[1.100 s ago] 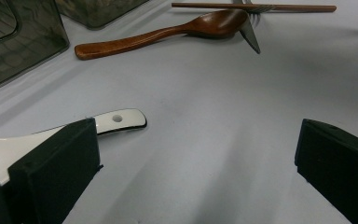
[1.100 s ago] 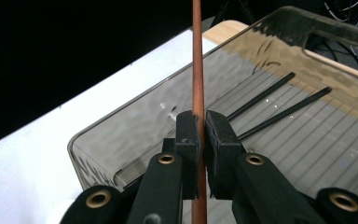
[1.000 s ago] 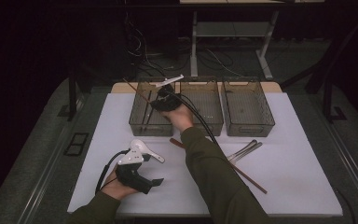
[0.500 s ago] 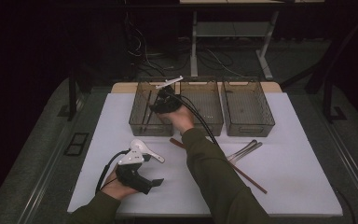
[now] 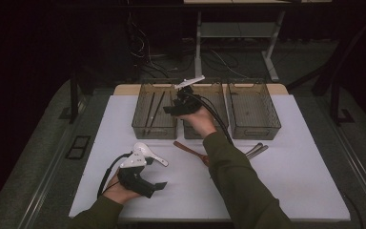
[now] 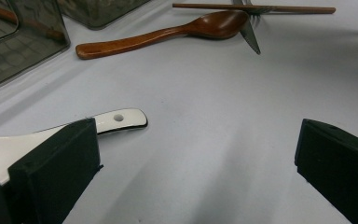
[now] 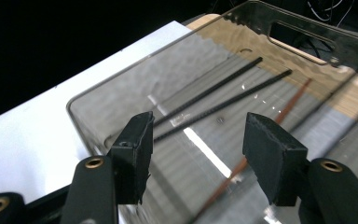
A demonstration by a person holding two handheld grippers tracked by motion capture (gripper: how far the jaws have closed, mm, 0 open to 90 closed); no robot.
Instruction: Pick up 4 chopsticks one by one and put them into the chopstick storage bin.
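Sorting of utensils into trays in progress. Right tool (image 7: 196,154) spread, empty, above left smoked-plastic tray (image 5: 145,125) holding thin chopsticks (image 7: 223,98) lengthwise. Left tool (image 6: 191,168) released, low on white surface (image 5: 290,181); white ceramic spoon (image 6: 51,140) just beside its left jaw, handle pointing away.

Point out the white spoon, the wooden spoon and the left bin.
White spoon (image 6: 121,119): left gripper view, handle end by the hole.
Wooden spoon (image 6: 219,23): left gripper view, bowl.
Left bin (image 5: 153,130): high view, front wall.
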